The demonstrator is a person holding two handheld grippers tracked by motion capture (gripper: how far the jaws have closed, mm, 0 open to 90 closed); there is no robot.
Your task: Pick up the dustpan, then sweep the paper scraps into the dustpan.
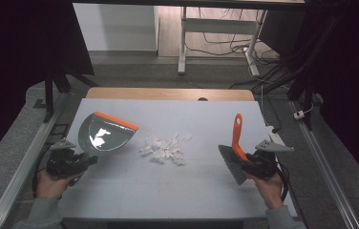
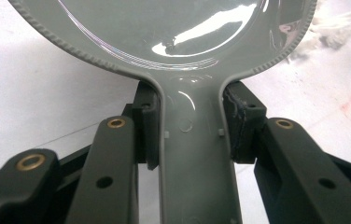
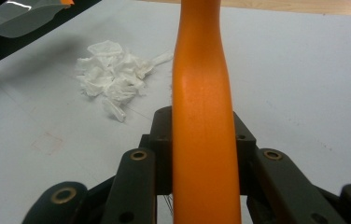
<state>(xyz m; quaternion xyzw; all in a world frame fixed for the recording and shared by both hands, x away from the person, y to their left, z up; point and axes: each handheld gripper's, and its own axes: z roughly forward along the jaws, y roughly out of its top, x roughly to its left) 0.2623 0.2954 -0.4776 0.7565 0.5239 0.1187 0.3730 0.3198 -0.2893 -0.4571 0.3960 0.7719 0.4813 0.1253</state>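
Note:
A grey dustpan point(image 1: 106, 133) with an orange lip sits tilted at the left of the white table mat point(image 1: 168, 191). My left gripper point(image 1: 84, 161) is shut on its handle. In the left gripper view both pads clamp the grey handle point(image 2: 197, 154) just below the pan. A pile of white paper scraps point(image 1: 164, 149) lies in the middle of the mat, also seen as paper scraps point(image 3: 115, 77) ahead and to the left. My right gripper point(image 1: 251, 160) is shut on a brush, orange handle point(image 1: 237, 133) pointing away, grey bristles point(image 1: 232, 164) toward the pile. The orange handle point(image 3: 204, 116) runs up between the jaws.
The mat covers a wooden tabletop point(image 1: 168, 93) whose far edge shows. Metal rails point(image 1: 328, 176) run along both sides of the table. Black stands point(image 1: 53, 81) rise at the far left and right. A desk frame point(image 1: 183, 43) and cables lie on the floor beyond.

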